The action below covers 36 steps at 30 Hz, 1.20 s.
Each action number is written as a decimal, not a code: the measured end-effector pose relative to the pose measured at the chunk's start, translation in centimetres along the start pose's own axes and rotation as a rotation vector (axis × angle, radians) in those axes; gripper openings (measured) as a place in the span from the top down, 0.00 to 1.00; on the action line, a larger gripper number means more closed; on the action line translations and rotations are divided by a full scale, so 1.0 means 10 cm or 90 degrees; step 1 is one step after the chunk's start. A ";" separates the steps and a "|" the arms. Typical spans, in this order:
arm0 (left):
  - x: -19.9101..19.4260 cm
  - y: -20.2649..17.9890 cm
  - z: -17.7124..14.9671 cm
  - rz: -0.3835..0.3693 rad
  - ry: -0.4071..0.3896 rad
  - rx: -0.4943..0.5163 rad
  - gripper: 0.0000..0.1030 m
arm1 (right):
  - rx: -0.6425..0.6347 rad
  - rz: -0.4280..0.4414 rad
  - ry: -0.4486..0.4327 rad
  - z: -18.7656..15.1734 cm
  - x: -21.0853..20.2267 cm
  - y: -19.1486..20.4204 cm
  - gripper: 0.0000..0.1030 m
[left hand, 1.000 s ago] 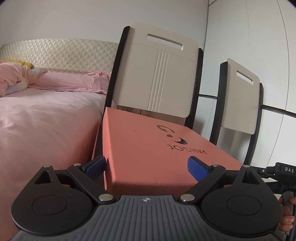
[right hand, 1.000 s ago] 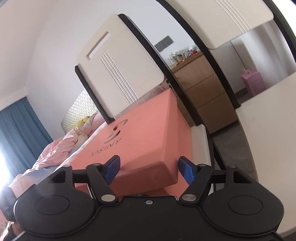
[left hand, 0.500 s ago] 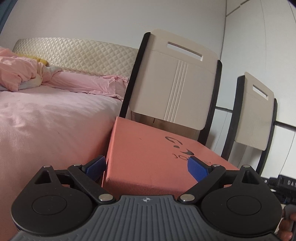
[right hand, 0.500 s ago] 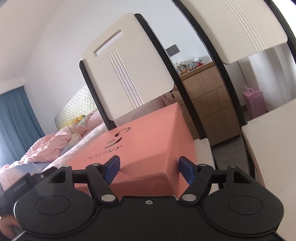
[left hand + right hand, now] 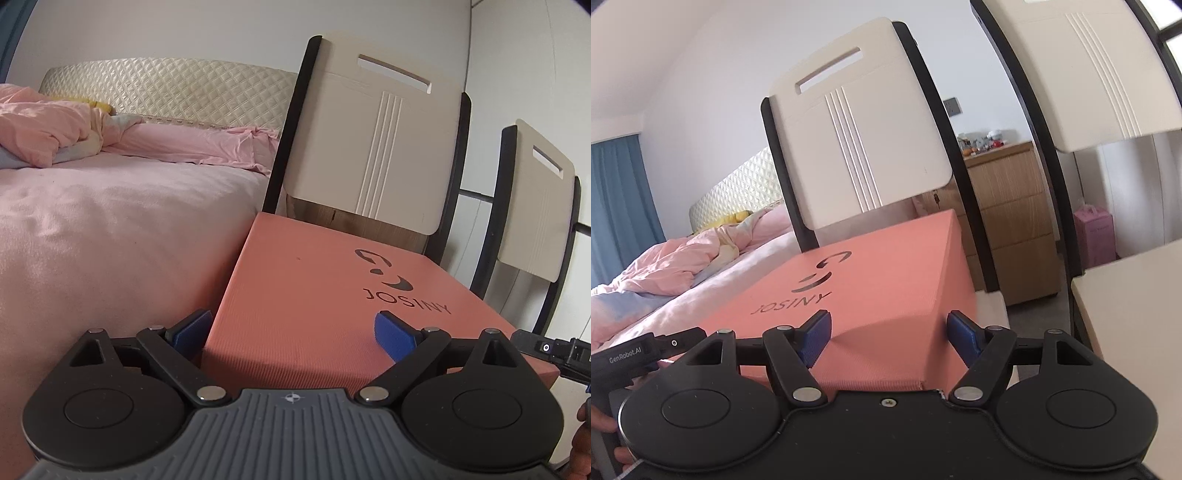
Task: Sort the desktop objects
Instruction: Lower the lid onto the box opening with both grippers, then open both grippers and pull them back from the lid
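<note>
Both grippers (image 5: 291, 332) (image 5: 888, 338) straddle box (image 5: 306, 295) corners; jaws spread

Salmon-orange rectangular box (image 5: 314, 295) (image 5: 886, 280), lid closed, dark "JOSINY" logo on top, lying flat on chair seat.

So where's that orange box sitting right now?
The orange box is on the seat of the nearer chair beside the pink bed, with the left gripper and right gripper at its near corners.
</note>
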State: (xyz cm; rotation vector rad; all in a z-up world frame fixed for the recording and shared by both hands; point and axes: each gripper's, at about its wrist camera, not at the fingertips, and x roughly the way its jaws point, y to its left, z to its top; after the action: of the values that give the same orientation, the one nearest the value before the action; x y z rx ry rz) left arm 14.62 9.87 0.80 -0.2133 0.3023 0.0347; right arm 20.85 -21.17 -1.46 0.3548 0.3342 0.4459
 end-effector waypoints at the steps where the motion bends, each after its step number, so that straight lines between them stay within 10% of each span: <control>1: 0.01 0.00 0.00 0.002 0.002 0.004 0.06 | 0.007 0.003 0.006 -0.01 0.01 -0.02 0.30; 25: 0.33 -0.14 -0.10 -0.058 0.053 -0.029 0.00 | 0.020 -0.039 0.043 0.11 -0.03 -0.34 0.36; 36: -0.15 -0.46 0.01 -0.036 0.000 0.034 0.00 | -0.060 -0.068 0.018 0.24 -0.29 -0.04 0.35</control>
State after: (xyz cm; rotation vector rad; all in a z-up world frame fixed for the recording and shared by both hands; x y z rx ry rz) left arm 13.47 5.43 2.24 -0.1692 0.2971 -0.0300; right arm 19.48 -23.53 1.16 0.2376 0.3561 0.3610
